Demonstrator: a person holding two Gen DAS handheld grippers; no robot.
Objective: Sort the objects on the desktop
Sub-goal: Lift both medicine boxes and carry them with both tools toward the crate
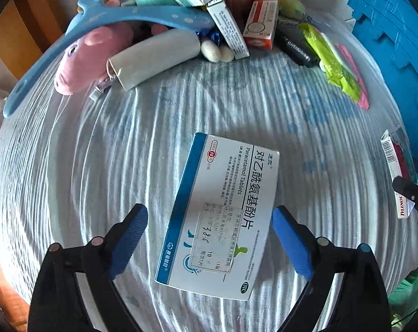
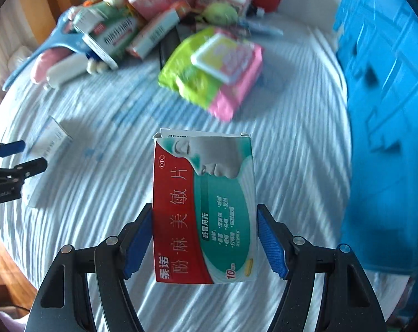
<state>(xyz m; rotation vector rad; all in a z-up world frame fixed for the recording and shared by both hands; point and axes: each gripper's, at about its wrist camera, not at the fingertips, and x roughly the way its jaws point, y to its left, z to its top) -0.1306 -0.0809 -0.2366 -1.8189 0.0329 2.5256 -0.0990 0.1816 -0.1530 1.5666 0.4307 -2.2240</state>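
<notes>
In the left wrist view a white and blue paracetamol box (image 1: 220,215) lies flat on the striped cloth, between the fingers of my left gripper (image 1: 210,238). The jaws stand wide open; the right pad (image 1: 290,243) is close to the box edge, the left pad (image 1: 128,243) is well apart from it. In the right wrist view my right gripper (image 2: 204,240) is shut on a red and teal medicine box (image 2: 203,210) and holds it above the cloth. That box (image 1: 397,177) shows at the right edge of the left wrist view.
A pile at the back holds medicine boxes (image 1: 261,19), a pink plush pig (image 1: 87,55), a blue hanger (image 1: 70,38), a white tube (image 1: 153,58) and green and pink wipe packs (image 2: 211,74). A blue plastic crate (image 2: 386,127) stands at the right.
</notes>
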